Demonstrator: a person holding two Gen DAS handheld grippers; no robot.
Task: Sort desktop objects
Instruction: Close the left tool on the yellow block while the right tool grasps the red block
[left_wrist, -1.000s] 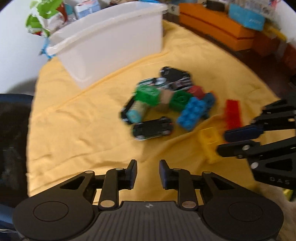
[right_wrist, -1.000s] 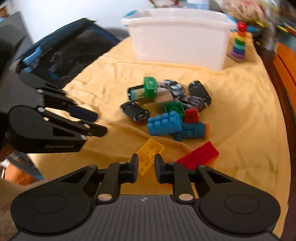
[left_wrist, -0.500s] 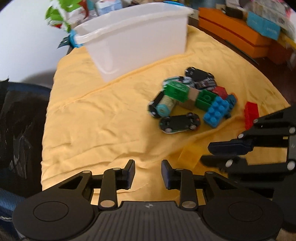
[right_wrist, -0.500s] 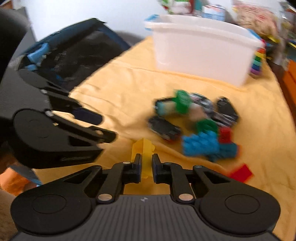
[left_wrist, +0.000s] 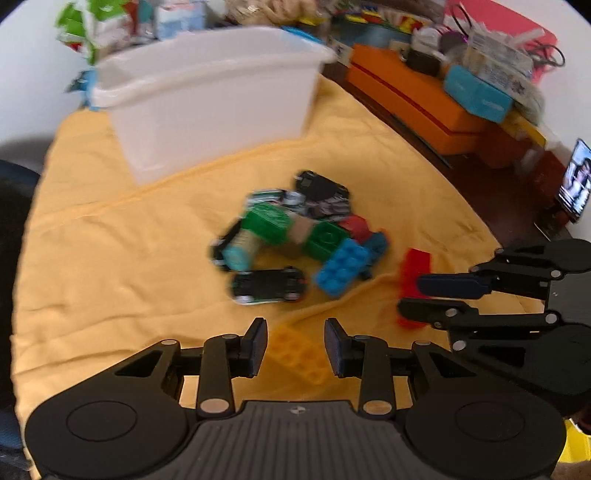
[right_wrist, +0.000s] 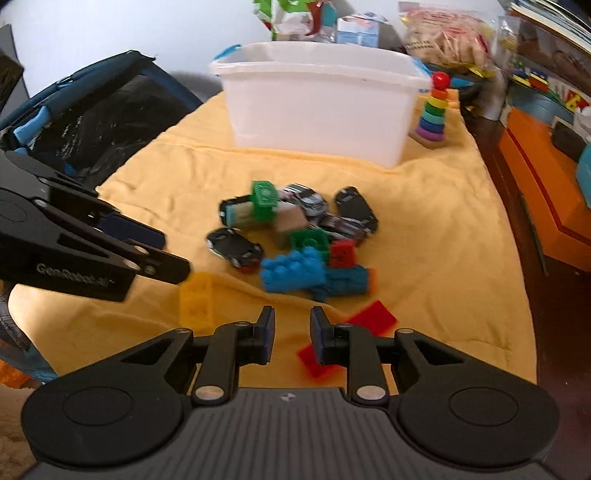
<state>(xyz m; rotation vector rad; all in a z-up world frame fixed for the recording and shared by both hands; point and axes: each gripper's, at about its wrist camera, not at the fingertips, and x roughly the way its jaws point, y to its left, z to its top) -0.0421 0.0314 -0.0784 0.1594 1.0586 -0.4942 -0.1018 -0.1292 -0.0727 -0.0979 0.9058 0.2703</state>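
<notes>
On the yellow cloth (right_wrist: 424, 206) of the counter, a white bin (right_wrist: 317, 110) stands at the far edge, a ring-stacking toy (right_wrist: 434, 110) just beside it. In the middle lies a heap of toy cars and blocks (right_wrist: 295, 232).

The left claw (left_wrist: 295, 345) is partly open above a yellow brick (left_wrist: 299, 354), not touching it. The right claw (right_wrist: 291, 338) is narrow and empty, a red brick (right_wrist: 369, 317) just beside it.

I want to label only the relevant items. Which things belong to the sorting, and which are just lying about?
For the job: white bin, toy cars, pile of bricks, yellow brick, red brick.
Probably lying about: ring stacker, orange boxes, snack bags.
</notes>
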